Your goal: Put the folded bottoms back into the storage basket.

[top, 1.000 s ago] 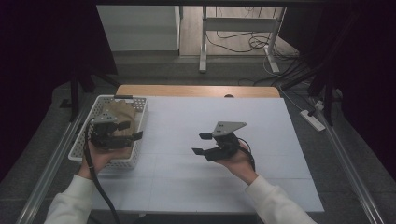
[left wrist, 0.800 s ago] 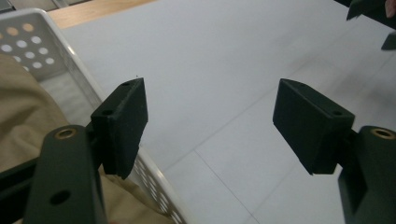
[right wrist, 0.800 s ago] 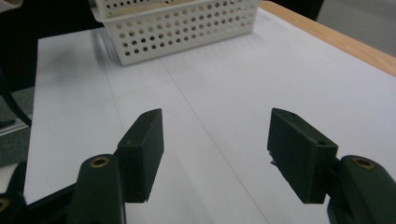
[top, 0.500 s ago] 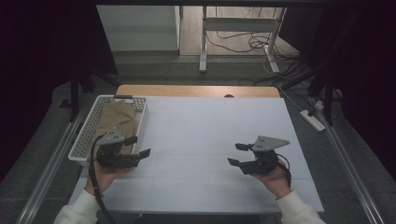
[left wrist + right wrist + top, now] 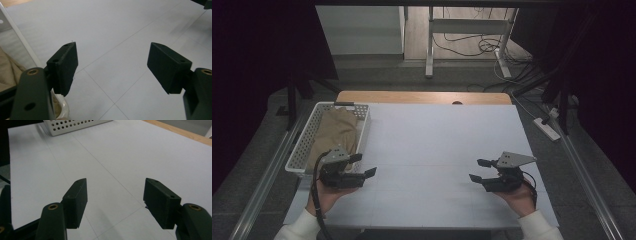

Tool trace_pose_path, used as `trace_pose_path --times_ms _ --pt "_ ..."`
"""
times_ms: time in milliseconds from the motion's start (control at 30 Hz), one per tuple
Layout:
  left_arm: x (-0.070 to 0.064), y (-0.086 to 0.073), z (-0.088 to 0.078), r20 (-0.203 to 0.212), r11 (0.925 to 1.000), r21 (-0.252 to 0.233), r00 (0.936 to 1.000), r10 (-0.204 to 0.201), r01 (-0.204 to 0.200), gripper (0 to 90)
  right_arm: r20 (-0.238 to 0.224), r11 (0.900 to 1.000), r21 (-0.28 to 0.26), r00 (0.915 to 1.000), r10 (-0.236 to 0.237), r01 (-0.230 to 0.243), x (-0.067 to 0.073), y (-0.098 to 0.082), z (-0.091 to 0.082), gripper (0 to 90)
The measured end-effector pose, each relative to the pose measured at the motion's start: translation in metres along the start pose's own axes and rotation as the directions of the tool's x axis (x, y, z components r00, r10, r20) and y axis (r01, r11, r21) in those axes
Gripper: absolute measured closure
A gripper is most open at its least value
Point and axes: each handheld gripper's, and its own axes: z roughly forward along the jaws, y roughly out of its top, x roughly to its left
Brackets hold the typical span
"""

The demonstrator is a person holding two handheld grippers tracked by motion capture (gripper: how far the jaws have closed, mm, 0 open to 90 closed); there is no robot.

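Note:
A white perforated basket [image 5: 303, 145] stands at the table's left edge with a tan cloth [image 5: 334, 131] lying in it. My left gripper [image 5: 364, 165] is held low beside the basket's near right corner, pointing right, open with nothing between its jaws. In the left gripper view the gripper [image 5: 112, 60] looks over bare white table, with the basket rim [image 5: 17, 37] and cloth [image 5: 7, 70] at the left. My right gripper [image 5: 477, 169] hovers near the front right of the table, pointing left, also open. In the right gripper view the gripper [image 5: 116, 192] is open and holds nothing, and the basket [image 5: 75, 125] lies far off.
The table is covered by a white sheet [image 5: 437, 135] with faint grid lines; a wooden edge [image 5: 422, 97] shows at the far side. Metal rails run along both sides of the table. Table legs and cables stand on the floor beyond.
My left gripper has drawn back from over the basket to its near right corner. The right gripper has swung from the table's middle to the front right. Both stay open.

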Motion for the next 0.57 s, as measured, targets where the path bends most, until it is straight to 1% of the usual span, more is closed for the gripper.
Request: trace_pose_path --times_ms 300,567 --pt "0.0027 -0.0011 -0.0001 -0.005 1.0 -0.003 1.0 -0.008 0.008 25.0 -0.009 1.0 0.0 1.0 -0.001 0.001 0.0005 0.0001 0.0008 35.5" --pt "0.0051 -0.0019 -0.0001 -0.002 0.9999 -0.003 0.9999 -0.016 0.016 25.0 -0.017 1.0 0.026 0.9998 -0.014 0.014 0.0029 -0.0007 0.0054 35.2"
